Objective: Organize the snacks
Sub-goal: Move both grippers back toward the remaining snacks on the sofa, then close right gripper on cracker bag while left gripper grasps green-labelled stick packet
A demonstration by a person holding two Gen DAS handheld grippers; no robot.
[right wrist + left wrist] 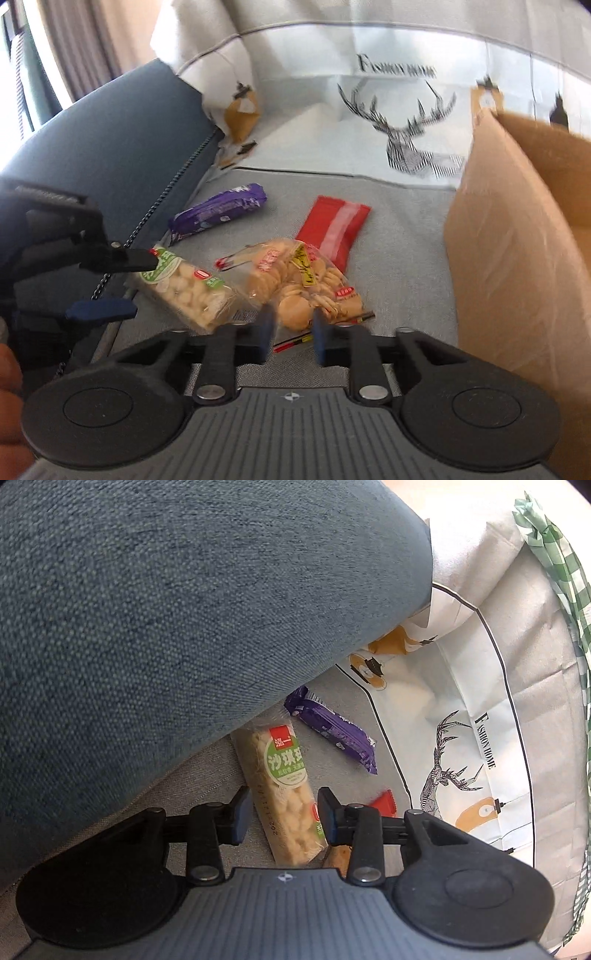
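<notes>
A green-labelled rice-crisp bar [286, 794] lies on the grey sofa seat, also seen in the right wrist view [188, 288]. My left gripper [284, 814] is open with its fingers either side of the bar; it shows in the right wrist view [122, 284] at the left. A clear bag of round biscuits [295, 284] lies in the middle. My right gripper [291, 328] is open, just in front of that bag, empty. A purple packet [332, 729] [218, 212] and a red packet [332, 225] [384, 803] lie farther back.
A cardboard box [517, 229] stands open at the right on the seat. A blue sofa armrest [184, 609] [110, 147] bounds the left. A white cushion with a deer print [388, 110] [480, 738] lies behind the snacks.
</notes>
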